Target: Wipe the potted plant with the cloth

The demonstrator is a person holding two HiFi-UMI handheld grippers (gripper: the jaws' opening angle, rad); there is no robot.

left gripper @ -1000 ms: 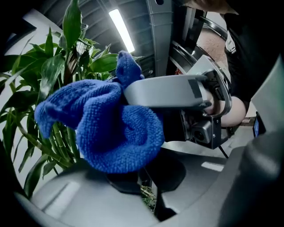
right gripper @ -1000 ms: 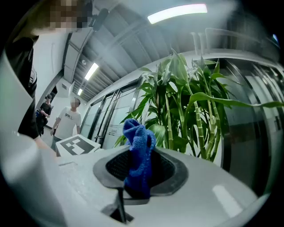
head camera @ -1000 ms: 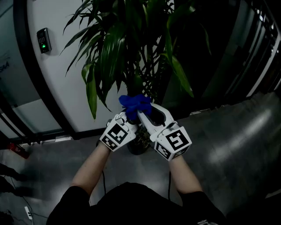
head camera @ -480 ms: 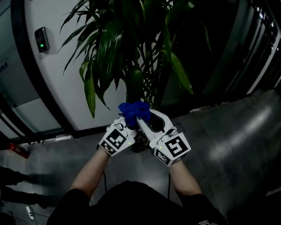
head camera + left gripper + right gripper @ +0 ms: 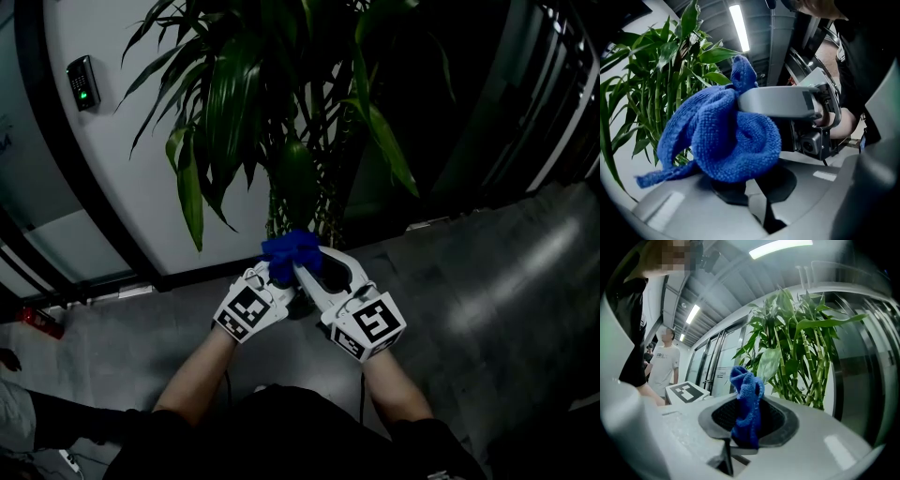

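Observation:
The potted plant [image 5: 234, 103] rises in front of me with long green leaves and cane stems; its pot is hidden behind the grippers. Both grippers meet tip to tip below the foliage, holding a bunched blue cloth [image 5: 292, 251] between them. The left gripper [image 5: 274, 277] is shut, with the cloth [image 5: 726, 140] heaped over its pads [image 5: 726, 192]. The right gripper [image 5: 309, 272] is shut on a fold of the cloth [image 5: 746, 401] standing up between its pads. Plant stems [image 5: 806, 357] stand just beyond the cloth.
A white curved wall carries a card reader [image 5: 84, 82]. Dark glass panels and frames stand at the right, above the grey floor [image 5: 506, 309]. A person's legs [image 5: 56, 422] are at the lower left. Another person in a white shirt [image 5: 663, 366] stands further off.
The two grippers stay together on the cloth and have sunk slightly in view. A person's legs have come further into the lower left corner.

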